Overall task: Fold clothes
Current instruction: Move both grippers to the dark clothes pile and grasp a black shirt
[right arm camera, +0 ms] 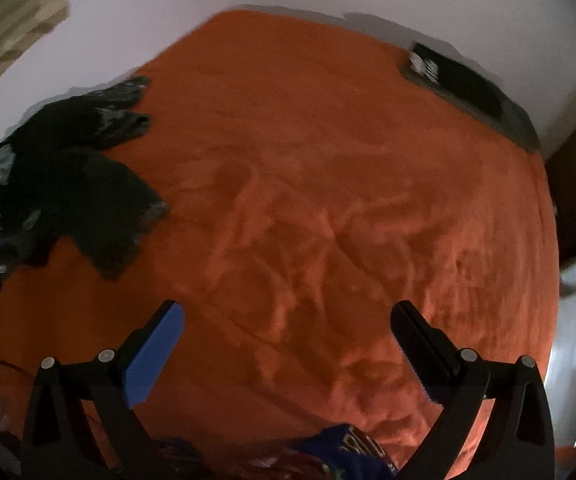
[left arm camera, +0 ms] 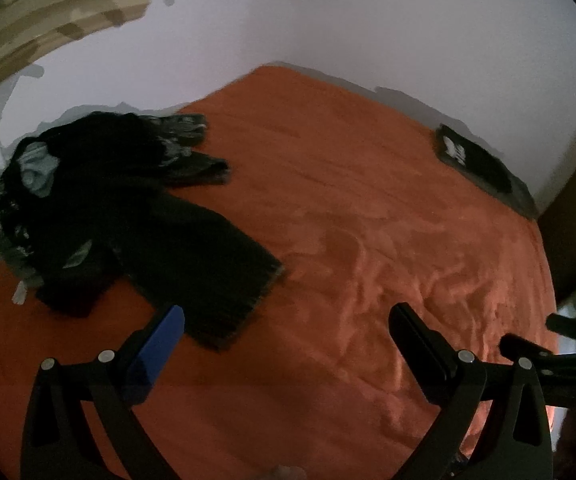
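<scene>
Both the left gripper (left arm camera: pixel 285 322) and right gripper (right arm camera: pixel 288 318) hover wide open, empty. At ten o'clock on the orange bed (left arm camera: pixel 368 200) lies the dark clothes heap (left arm camera: pixel 99 208): soft, limp, light; that nearest flat edge looks graspable.

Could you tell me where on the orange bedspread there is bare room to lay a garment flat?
The middle of the bedspread is bare, between the heap of dark clothes at left and the folded dark garment by the far-right wall. Crowded only at the heap.
</scene>
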The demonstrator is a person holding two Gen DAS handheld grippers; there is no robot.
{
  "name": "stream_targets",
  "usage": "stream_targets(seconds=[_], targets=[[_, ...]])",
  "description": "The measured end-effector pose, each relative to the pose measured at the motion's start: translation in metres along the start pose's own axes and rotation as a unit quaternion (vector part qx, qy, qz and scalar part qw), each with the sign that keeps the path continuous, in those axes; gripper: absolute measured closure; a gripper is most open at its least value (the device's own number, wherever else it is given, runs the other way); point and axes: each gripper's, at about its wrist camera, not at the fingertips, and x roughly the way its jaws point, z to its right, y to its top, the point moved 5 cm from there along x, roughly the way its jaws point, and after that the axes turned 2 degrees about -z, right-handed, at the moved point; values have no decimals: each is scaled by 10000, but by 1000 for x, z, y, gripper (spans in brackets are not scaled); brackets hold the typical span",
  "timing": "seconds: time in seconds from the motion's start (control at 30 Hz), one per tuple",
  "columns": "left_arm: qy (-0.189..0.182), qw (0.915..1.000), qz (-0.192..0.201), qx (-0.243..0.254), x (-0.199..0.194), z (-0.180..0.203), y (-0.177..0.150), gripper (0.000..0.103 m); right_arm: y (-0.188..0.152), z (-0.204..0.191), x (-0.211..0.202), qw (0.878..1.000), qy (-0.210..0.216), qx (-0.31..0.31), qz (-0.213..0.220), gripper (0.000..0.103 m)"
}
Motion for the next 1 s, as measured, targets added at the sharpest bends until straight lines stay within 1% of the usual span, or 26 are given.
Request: stream_targets(seconds=[0.1, 0.23, 0.37, 0.47, 0.5, 0.57, 0.67, 0.73, 0.8, 0.93, 1.0], targets=[[98, 9998, -2, -175, 2, -20, 4, 0, 18, -33, -12, 9993, 148, -278, 186, 0], [307, 9988, 71, -384, 5, -53, 10, 0, 40, -72, -18, 9977, 476, -377, 314, 0], [658, 9958, 244, -589, 18, -91, 12, 0, 65, -102, -15, 9968, 734, -236, 193, 0], [833, 9935, 138, -757, 38, -119, 10, 0, 86, -124, -18, 9965, 799, -206, 135, 0], [879, 9926, 78, -831, 45, -129, 9, 0, 93, -131, -20, 9967, 752, -255, 165, 0], [915, 9908, 36, -992, 53, -149, 9, 0, 105, -146, -24, 9967, 526, -507, 343, 0], [1081, 9867, 22, -1211, 50, -179, 13, 0, 120, -178, -21, 9909, 126, -1176, 641, 0], [1205, 9835, 127, -1344, 41, -198, 16, 0, 126, -194, -16, 9856, -3, -1468, 837, 0], [1343, 9801, 283, -1432, 28, -217, 19, 0, 130, -210, -12, 9803, -36, -1639, 1102, 0], [1687, 9733, 428, -1493, 14, -256, 20, 0, 136, -244, 9, 9779, 417, -1737, 1090, 0], [1820, 9692, 432, -1603, 12, -278, 19, 1, 142, -265, 21, 9767, 752, -1676, 1112, 0]])
